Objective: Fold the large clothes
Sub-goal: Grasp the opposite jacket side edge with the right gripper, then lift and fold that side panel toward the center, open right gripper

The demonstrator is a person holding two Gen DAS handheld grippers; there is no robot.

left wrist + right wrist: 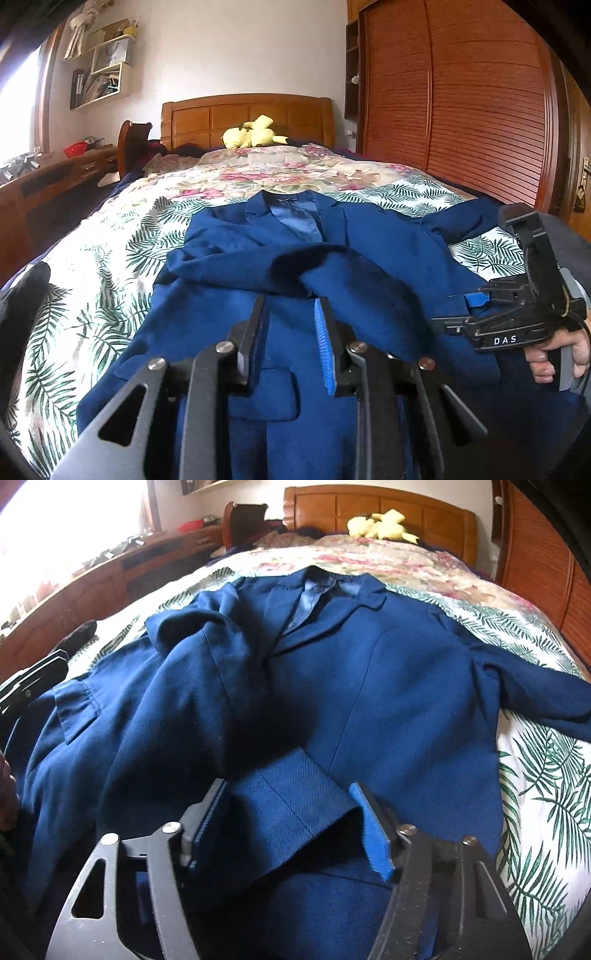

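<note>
The blue jacket (369, 686) lies front-up on the bed (535, 775), its long axis running from the hem at the near edge up to the collar, which points toward the wooden headboard (388, 513). The cloth is a matte, finely woven navy blue, with notched lapels and a smoother, slightly shiny lining showing in the open neck. The sleeve on the window side is folded across the chest in soft rumpled ridges; the other sleeve stretches out sideways over the palm-leaf bedspread. A flap pocket sits low on the front. The right tongs (291, 823) are spread, with the sleeve cuff (295, 797) lying between the blue-padded fingers; whether either pad touches it is hard to tell. The left tongs (291, 332) hang released above the lower front, gripping nothing. A yellow plush toy (253, 134) rests against the headboard.
</note>
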